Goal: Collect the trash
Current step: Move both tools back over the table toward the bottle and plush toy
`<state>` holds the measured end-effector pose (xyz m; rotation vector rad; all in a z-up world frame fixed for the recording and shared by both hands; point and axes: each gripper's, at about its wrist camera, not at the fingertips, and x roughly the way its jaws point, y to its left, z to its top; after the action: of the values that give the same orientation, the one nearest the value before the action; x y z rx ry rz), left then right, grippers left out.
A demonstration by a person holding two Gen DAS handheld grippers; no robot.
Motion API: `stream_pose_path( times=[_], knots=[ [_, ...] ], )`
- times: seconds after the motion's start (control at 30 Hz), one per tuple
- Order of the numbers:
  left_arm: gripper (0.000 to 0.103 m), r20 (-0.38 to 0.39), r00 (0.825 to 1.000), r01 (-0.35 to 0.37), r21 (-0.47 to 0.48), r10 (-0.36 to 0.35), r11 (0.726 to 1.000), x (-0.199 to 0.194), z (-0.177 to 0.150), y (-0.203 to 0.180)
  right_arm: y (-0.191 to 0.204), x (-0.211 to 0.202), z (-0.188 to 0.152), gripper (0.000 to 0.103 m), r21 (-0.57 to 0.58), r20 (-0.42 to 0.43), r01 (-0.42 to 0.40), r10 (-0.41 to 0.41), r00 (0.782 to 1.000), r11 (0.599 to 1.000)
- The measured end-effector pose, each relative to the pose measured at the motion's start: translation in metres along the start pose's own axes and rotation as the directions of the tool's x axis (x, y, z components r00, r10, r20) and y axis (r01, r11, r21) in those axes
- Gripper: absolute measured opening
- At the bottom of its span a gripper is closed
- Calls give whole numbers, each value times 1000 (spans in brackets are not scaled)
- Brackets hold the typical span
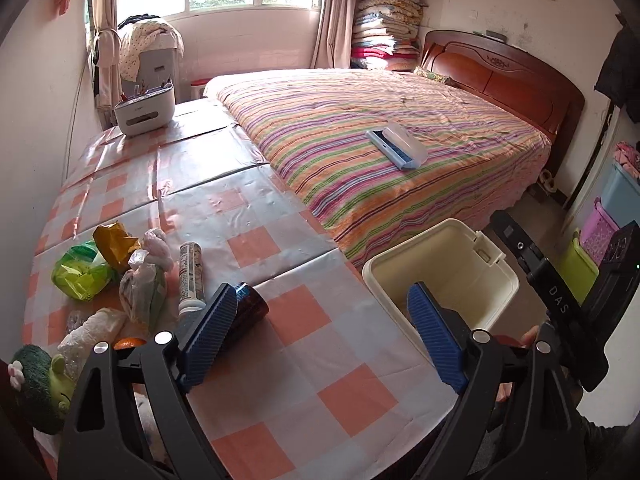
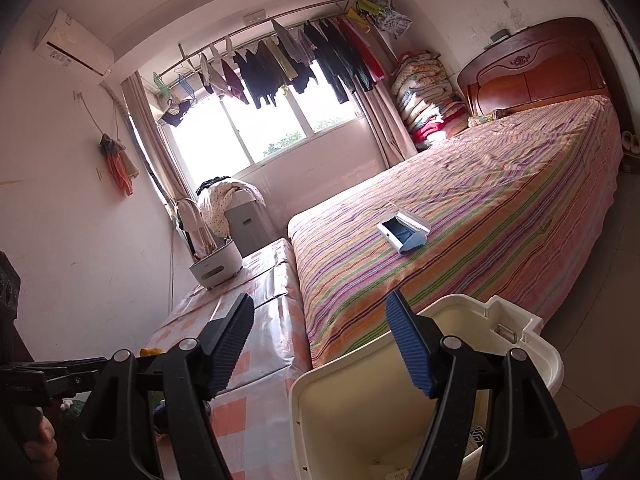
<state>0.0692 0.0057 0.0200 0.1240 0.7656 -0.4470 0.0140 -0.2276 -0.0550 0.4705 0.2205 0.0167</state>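
Trash lies on the checked table [image 1: 288, 368] at the left: a green wrapper [image 1: 80, 272], a yellow wrapper [image 1: 114, 242], a clear plastic bag [image 1: 142, 292], a white tube [image 1: 191, 276] and a dark brown cup [image 1: 250, 308] on its side. My left gripper [image 1: 320, 304] is open and empty, its left finger just beside the cup. The cream bin [image 1: 444, 276] stands open off the table's right edge. My right gripper [image 2: 320, 316] is open and empty above the bin [image 2: 360, 408], which holds a patterned scrap at its bottom.
A green plush toy [image 1: 40, 384] and an orange [image 1: 128, 343] sit at the table's near left. A white holder [image 1: 146, 110] stands at the far end. A striped bed [image 1: 400, 148] with a white-blue case [image 1: 398, 146] adjoins the table. Coloured baskets [image 1: 600, 248] stand at the right.
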Motion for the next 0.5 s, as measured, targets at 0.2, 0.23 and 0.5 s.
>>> stream_pose_path(
  times=[0.2, 0.23, 0.5],
  knots=[
    [91, -3, 1000, 3, -7, -3, 1000, -35, -17, 42, 40, 16, -12, 67, -141, -74, -117, 107, 991, 983],
    [91, -5, 1000, 10, -13, -10, 1000, -39, -21, 49, 46, 19, -14, 67, -161, -90, -143, 130, 987, 977],
    [91, -45, 999, -24, 26, 25, 999, -58, -59, 90, 96, 54, -29, 67, -240, -331, -510, 424, 843, 826]
  ],
)
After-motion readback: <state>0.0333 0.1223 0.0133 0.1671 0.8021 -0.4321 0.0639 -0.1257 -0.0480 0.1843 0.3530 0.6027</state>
